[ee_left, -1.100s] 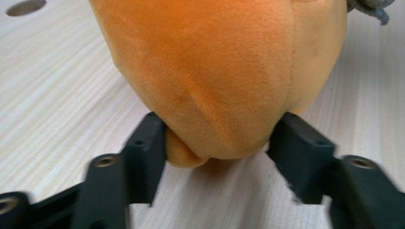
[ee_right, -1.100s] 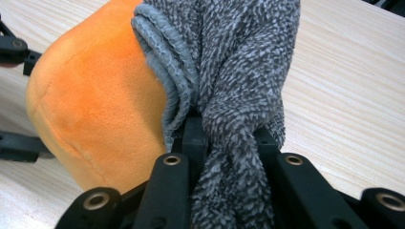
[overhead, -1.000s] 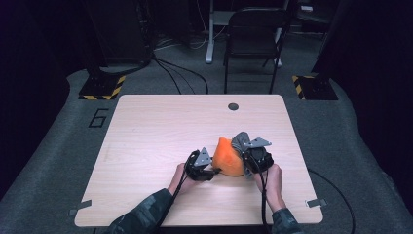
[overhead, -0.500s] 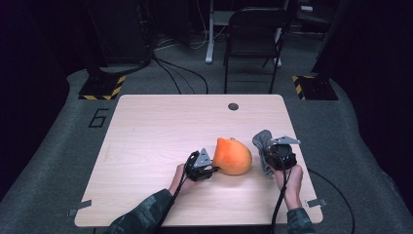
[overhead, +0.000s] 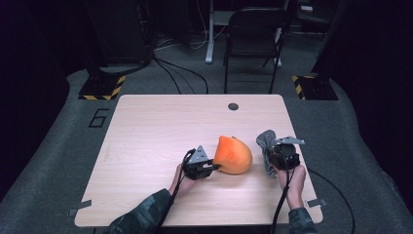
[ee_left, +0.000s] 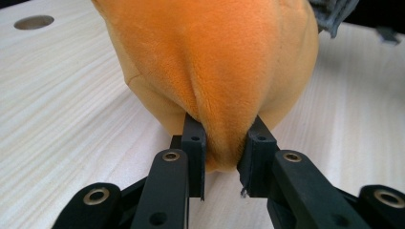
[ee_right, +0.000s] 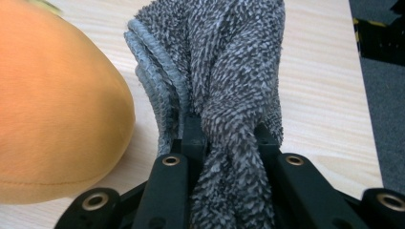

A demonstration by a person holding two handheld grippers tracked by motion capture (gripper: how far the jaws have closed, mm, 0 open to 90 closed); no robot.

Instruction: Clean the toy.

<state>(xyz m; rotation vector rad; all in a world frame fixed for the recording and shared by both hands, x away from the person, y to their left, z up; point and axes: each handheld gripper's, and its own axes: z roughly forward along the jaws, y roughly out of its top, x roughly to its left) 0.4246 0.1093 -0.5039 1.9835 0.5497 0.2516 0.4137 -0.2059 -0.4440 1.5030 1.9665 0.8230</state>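
An orange plush toy lies on the wooden table, right of the middle. My left gripper sits at its left edge; its jaws have just been closing and now pinch a fold of the orange plush toy. My left gripper has plush bulging between both pads. To the right, my right gripper is shut on a grey fluffy cloth, held apart from the plush. In the right gripper view the grey cloth is bunched between the jaws of my right gripper, with the orange plush toy at left.
A round cable hole sits near the table's far edge. A black folding chair stands beyond the table, with cables and yellow-black floor plates on the grey carpet. The table's right edge is close to my right hand.
My right gripper has pulled the grey cloth off to the right, away from the plush. My left gripper has stayed at the plush's left edge and has shut on it.
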